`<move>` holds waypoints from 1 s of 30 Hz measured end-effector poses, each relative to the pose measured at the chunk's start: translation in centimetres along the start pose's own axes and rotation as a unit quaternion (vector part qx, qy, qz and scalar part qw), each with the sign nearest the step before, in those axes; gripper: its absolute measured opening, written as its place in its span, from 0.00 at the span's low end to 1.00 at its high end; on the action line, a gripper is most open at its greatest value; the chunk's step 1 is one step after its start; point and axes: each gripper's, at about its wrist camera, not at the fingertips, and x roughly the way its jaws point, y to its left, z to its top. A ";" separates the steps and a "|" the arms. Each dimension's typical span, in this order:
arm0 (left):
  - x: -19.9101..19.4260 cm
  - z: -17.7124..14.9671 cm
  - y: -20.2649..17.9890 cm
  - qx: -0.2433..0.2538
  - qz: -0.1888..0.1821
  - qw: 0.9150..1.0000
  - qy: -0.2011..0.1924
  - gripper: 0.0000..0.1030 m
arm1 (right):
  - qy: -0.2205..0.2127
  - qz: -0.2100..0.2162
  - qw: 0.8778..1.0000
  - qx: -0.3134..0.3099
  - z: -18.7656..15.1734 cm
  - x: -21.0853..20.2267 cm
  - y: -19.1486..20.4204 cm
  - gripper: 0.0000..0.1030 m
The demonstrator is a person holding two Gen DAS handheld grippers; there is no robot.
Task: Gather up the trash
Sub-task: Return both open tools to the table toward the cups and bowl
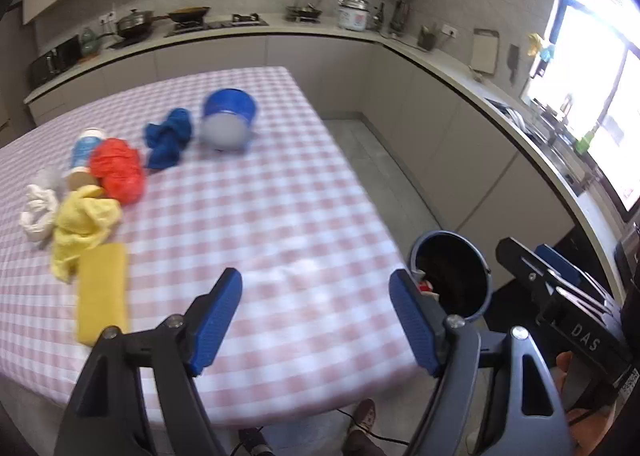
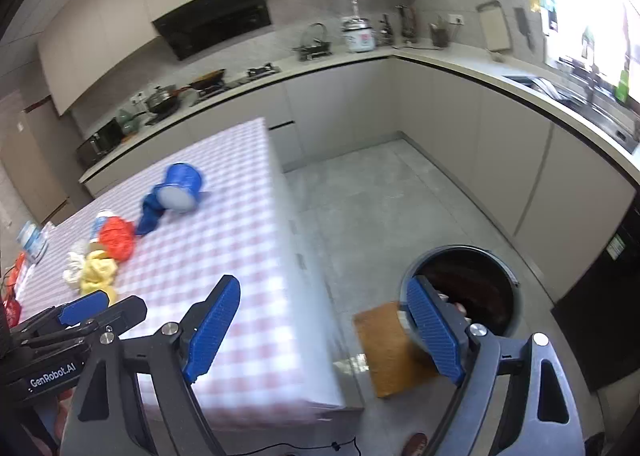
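Left gripper (image 1: 316, 320): black frame, ridged blue pads (image 1: 216, 322), silver screws. Right gripper (image 2: 322, 330) matches; "DAS" lettering on its body, "GenRobot.AI" on the left's.

Crumpled red (image 1: 117, 169), yellow (image 1: 82, 224), blue (image 1: 168, 138) trash lies clustered on the table (image 1: 280, 216).

checked cloth on table (image 1: 280, 216); ribbed blue plastic jaws; crumpled yellow cloth (image 1: 82, 222)

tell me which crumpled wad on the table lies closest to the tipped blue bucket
The blue wad, just left of the blue bucket. The red, yellow and white wads lie farther left.
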 end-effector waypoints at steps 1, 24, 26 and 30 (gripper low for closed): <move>-0.3 0.0 1.3 -0.003 0.006 1.000 -0.005 0.75 | -0.002 0.004 1.000 -0.005 -0.2 0.1 1.3 0.85; -3.0 0.7 21.1 -0.075 0.081 0.994 -0.024 0.76 | 0.000 0.054 0.996 -0.071 -0.5 4.1 20.3 0.90; -2.9 1.2 21.8 -0.078 0.087 0.993 -0.027 0.76 | -0.003 0.058 0.996 -0.075 0.1 4.6 20.9 0.90; -2.4 2.4 22.9 -0.085 0.097 0.991 -0.031 0.76 | -0.007 0.066 0.994 -0.083 1.3 5.8 21.8 0.90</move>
